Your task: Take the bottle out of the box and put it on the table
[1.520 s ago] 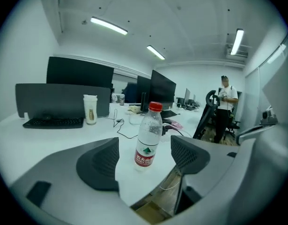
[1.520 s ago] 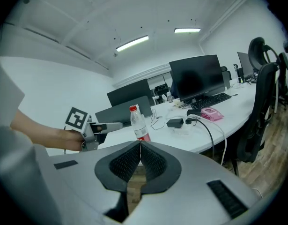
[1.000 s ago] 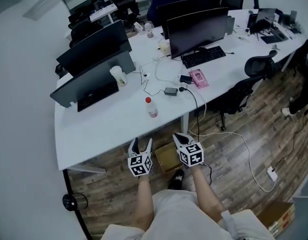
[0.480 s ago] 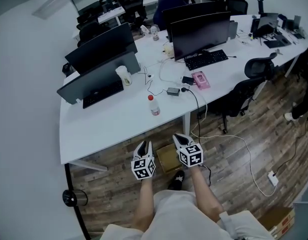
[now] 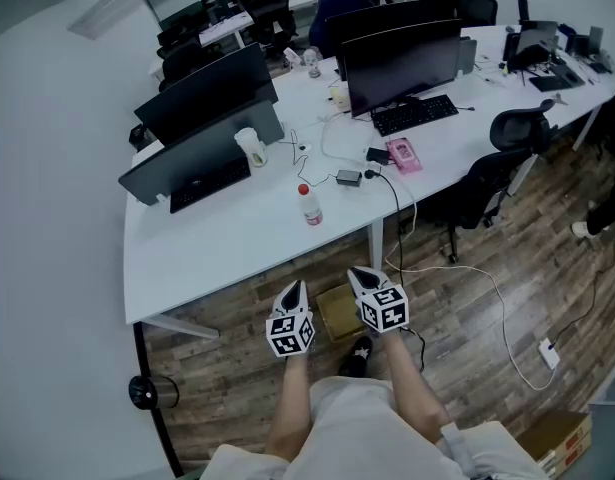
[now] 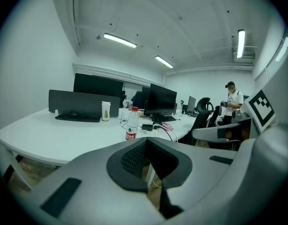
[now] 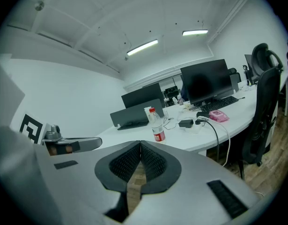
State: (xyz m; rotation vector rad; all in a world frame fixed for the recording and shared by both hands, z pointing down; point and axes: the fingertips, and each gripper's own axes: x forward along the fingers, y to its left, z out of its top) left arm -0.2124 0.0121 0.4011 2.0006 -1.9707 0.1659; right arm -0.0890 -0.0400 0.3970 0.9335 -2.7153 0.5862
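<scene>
At the bottom centre of the head view, the left gripper (image 5: 296,288) and the right gripper (image 5: 358,273) are held side by side over the brown wooden floor (image 5: 457,308). Both point up the frame. In each gripper view the two ribbed pads meet at the tips, and nothing is between them. The left gripper's jaws have just been closing on empty air.

A brown cardboard box (image 5: 335,315) lies on the floor between the two grippers, just beside both. The floor to the left of the left gripper is open. On the right, a white cable (image 5: 499,308) loops across the boards.

Above the grippers in the frame, the front edge of the white curved table (image 5: 217,253) runs from the lower left to the upper right. The strip of table top behind that edge is bare. The clear plastic bottle with a red cap (image 5: 309,205) stands upright on it at centre frame, well apart from the box. A black power adapter (image 5: 348,177) lies near the bottle, to its upper right. A black office chair (image 5: 484,188) stands against the table edge at the right. Black monitors (image 5: 402,53) line the far side of the table.

Compared with one second ago, the left gripper's jaws, then spread apart, are now together. That gripper has also shifted right in the frame, closer to the box. The bottle stands on the table as before.
</scene>
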